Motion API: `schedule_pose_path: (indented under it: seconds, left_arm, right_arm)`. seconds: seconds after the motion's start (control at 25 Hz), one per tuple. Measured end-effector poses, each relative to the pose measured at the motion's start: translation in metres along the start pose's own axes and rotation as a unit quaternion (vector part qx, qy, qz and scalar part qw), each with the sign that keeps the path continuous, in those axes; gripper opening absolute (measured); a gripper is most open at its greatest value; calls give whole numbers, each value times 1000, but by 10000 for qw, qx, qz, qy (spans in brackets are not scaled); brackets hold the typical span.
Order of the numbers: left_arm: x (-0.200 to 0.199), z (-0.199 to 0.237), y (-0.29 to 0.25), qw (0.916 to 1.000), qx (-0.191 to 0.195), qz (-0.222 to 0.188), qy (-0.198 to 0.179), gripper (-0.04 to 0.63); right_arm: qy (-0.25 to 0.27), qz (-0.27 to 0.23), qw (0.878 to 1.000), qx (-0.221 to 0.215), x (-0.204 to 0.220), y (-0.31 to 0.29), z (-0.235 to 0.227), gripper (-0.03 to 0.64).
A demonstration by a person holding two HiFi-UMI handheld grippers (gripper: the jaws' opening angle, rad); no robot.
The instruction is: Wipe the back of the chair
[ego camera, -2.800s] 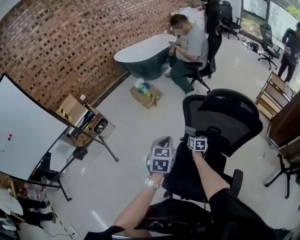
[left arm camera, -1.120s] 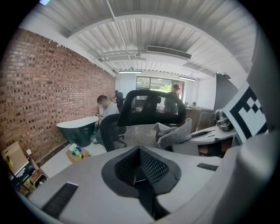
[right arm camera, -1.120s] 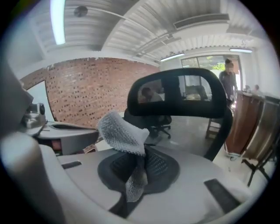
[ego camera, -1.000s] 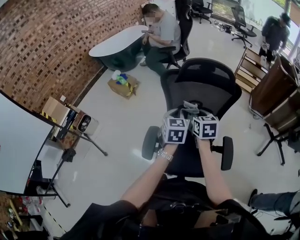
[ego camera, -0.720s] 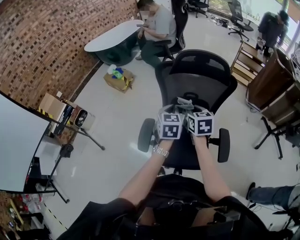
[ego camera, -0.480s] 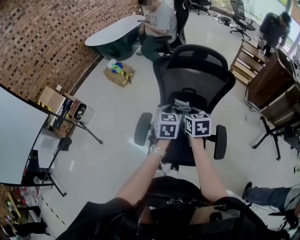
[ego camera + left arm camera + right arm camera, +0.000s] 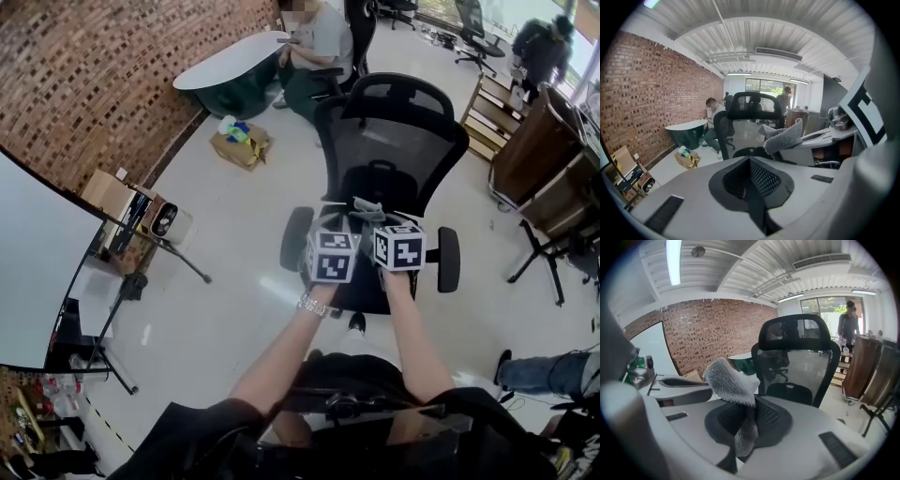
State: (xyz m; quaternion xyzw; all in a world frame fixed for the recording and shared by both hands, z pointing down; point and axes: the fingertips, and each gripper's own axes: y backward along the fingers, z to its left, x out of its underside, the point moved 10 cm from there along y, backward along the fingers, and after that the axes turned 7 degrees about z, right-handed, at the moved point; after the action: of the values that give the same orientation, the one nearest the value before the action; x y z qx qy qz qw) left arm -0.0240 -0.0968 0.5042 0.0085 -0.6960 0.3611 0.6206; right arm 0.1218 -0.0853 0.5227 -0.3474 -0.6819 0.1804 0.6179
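The chair [image 7: 394,141] stands just beyond the right hand-held gripper [image 7: 745,423], which is clamped on a cloth [image 7: 727,380]. The left hand-held gripper [image 7: 751,180] is closed, empty. Pale floor [image 7: 234,234], brick wall [image 7: 94,75] left.

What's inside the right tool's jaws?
A grey cloth, clamped in the right tool; its top flops out to the left. The part squeezed between the jaws is covered.

Bright, even light from a ceiling strip light [image 7: 673,261]; fisheye-warped, dark-vignetted edges.
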Motion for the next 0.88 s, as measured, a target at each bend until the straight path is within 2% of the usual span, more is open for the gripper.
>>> schedule_pose_path:
  seconds: [0.24, 0.4, 0.64, 0.88]
  left_arm:
    - [40, 23, 62, 9998, 170, 51, 44, 3]
    - [46, 32, 84, 9995, 316, 29, 66, 3]
    - [47, -2, 97, 9982, 596, -77, -42, 3]
    - [39, -28, 101, 9974, 682, -124, -173, 4]
  right_arm:
    - [-82, -43, 9999, 136, 49, 32, 70, 28]
    - [-70, -89, 9996, 274, 66, 48, 99, 28]
    - [-73, -128, 9997, 171, 84, 68, 95, 28]
    - [-58, -187, 9998, 45, 90, 87, 79, 26]
